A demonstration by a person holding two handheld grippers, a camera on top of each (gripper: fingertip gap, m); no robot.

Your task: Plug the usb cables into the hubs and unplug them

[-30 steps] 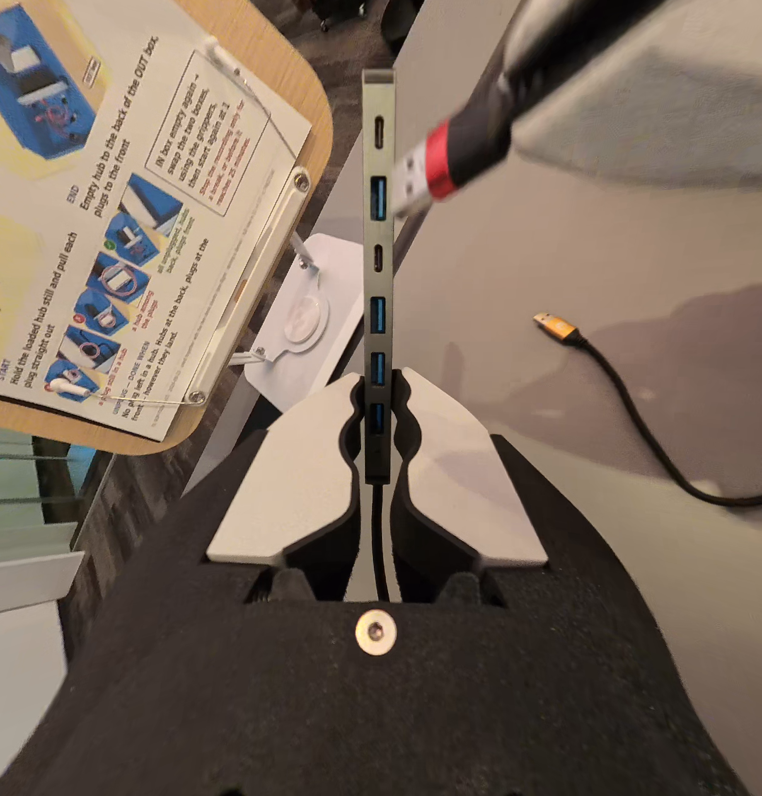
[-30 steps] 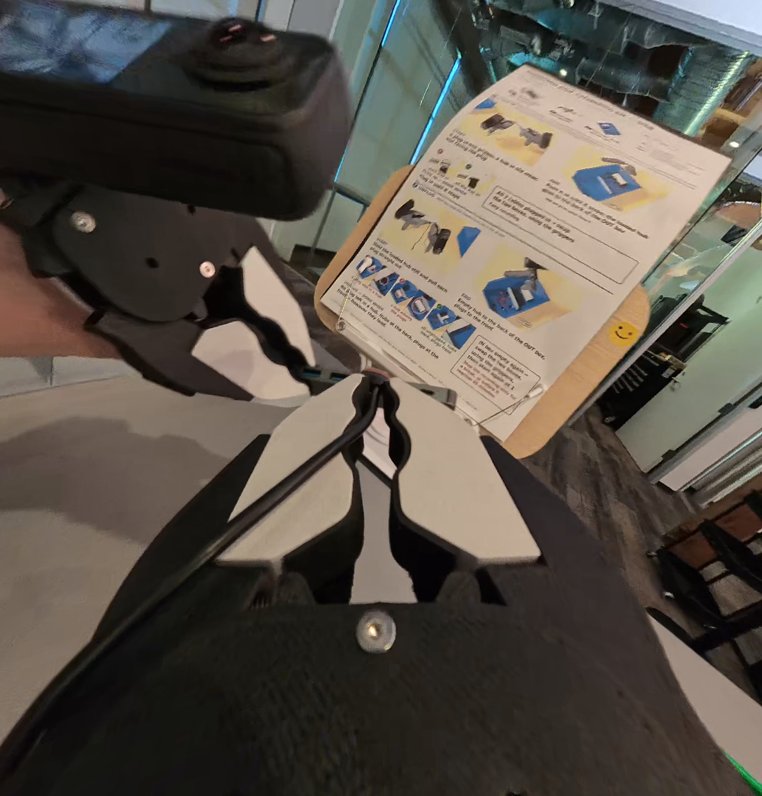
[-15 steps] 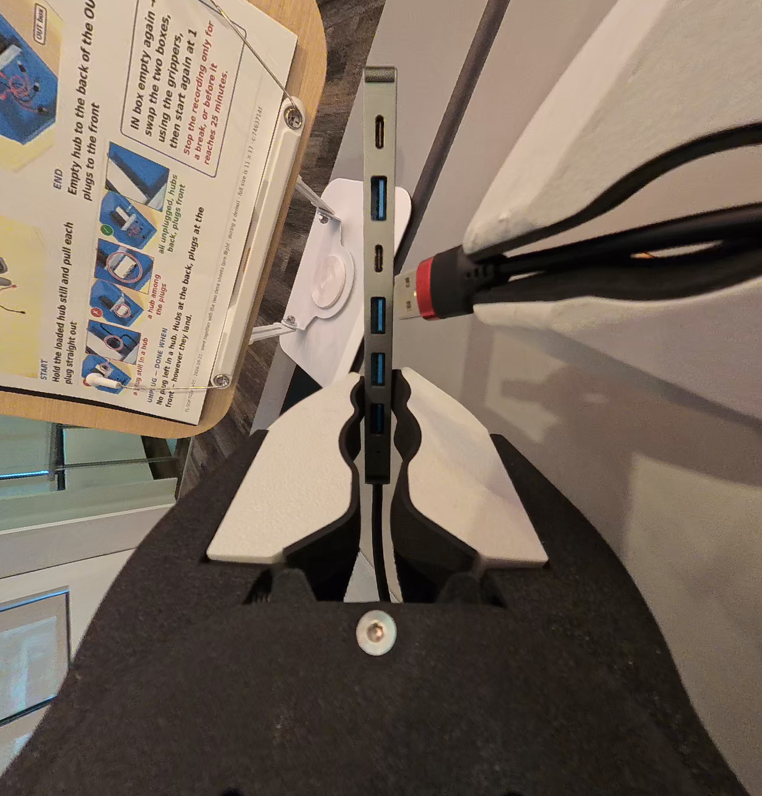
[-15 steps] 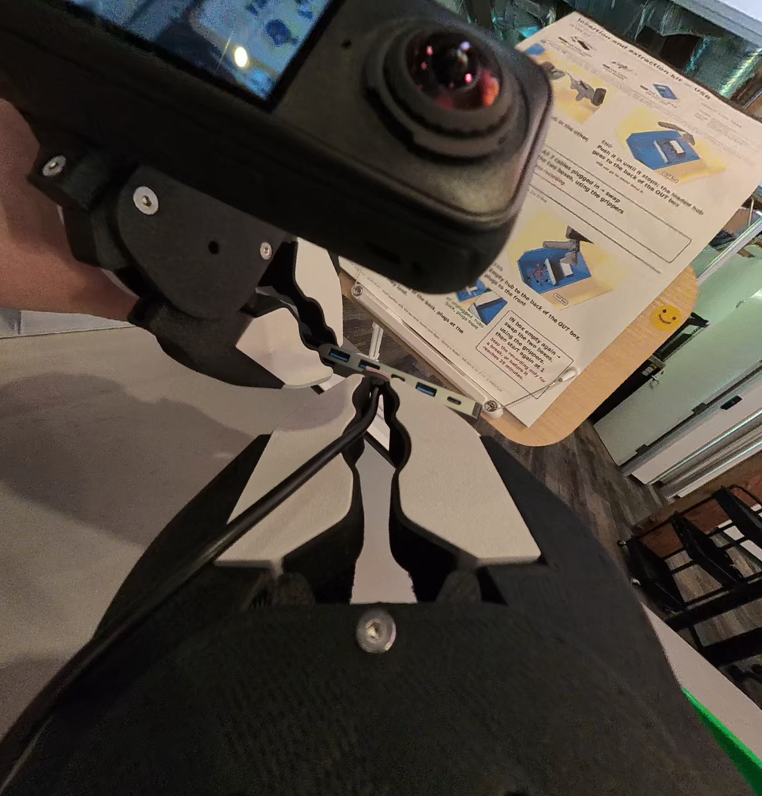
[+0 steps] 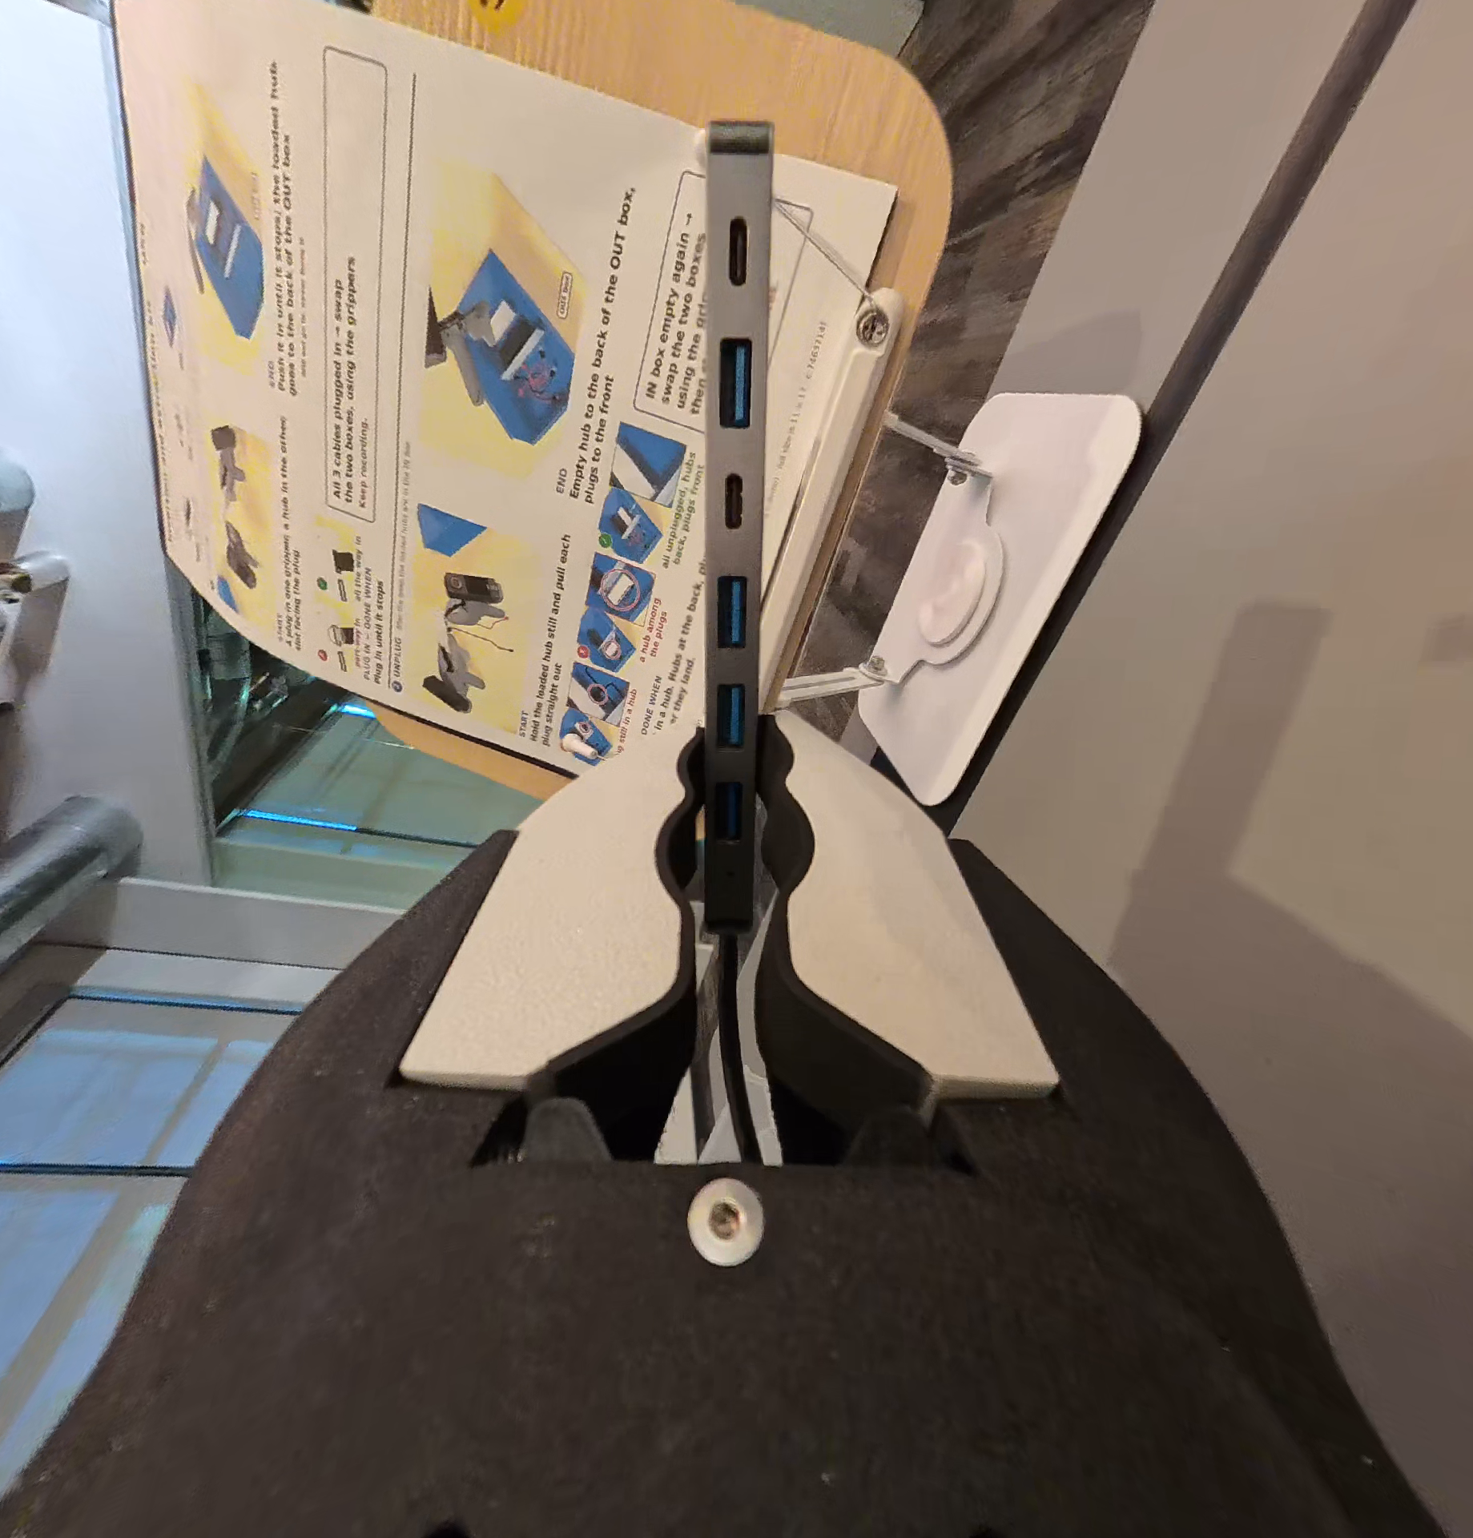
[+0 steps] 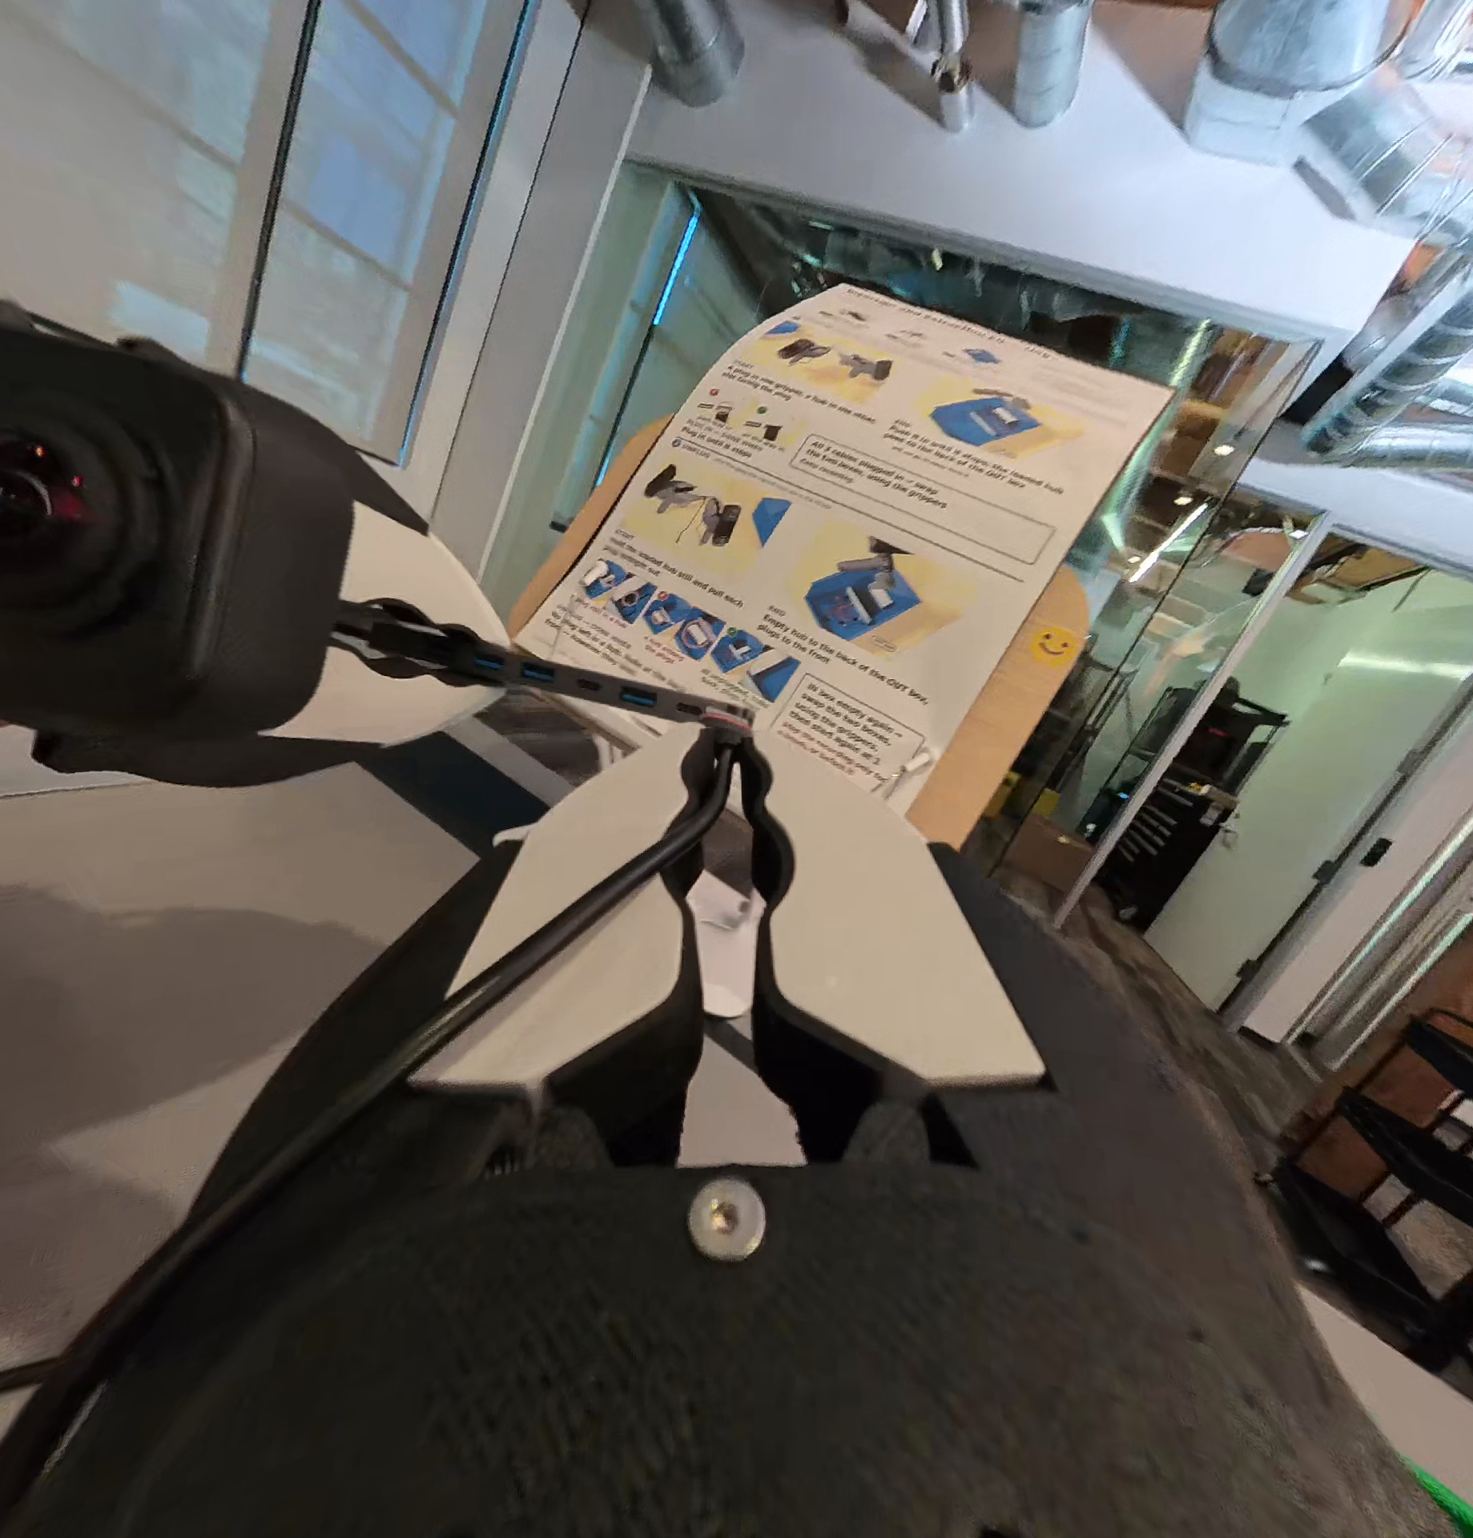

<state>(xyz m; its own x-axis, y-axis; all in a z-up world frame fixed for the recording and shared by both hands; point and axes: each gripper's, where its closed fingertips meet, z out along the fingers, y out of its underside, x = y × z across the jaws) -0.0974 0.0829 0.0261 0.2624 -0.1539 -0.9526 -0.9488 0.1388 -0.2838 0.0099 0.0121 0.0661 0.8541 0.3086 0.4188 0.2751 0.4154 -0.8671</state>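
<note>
Left wrist view: we are pinching the grey hub [image 5: 737, 533] with our left tool [image 5: 733, 799], fingers pressed against its lower end, so the hub is standing upright above the grey desk [image 5: 1299, 749] with its ports bare. Behind it an instruction sheet [image 5: 433, 399] is leaning on a wooden stand. In the right wrist view, our right tool [image 6: 729, 761] is gripping a black USB cable [image 6: 550, 940] just behind its plug [image 6: 729, 720], which is touching the hub's far end; we cannot tell whether it is seated.
</note>
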